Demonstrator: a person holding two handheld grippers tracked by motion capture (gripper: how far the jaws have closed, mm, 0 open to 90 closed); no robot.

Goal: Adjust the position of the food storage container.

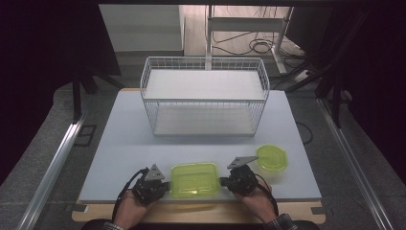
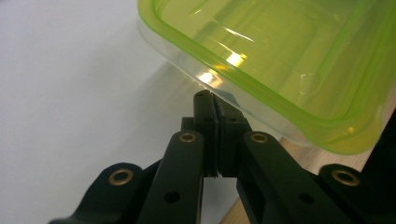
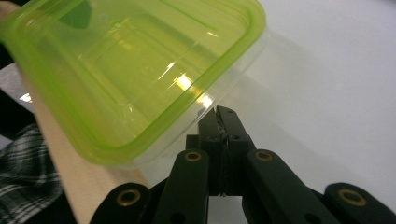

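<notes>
Left gripper [image 1: 165, 184]: jaws pressed together, tips at the green container's [image 1: 195, 179] left side.
Right gripper [image 1: 223, 181]: jaws together at its right side, contact unclear.

Two green containers [image 1: 195, 179] [image 1: 271, 157], one wire basket [image 1: 205, 96]

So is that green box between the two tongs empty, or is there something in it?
Empty. The green box has no lid on, and through its clear bottom both tongs' views show nothing but the pale table.
</notes>
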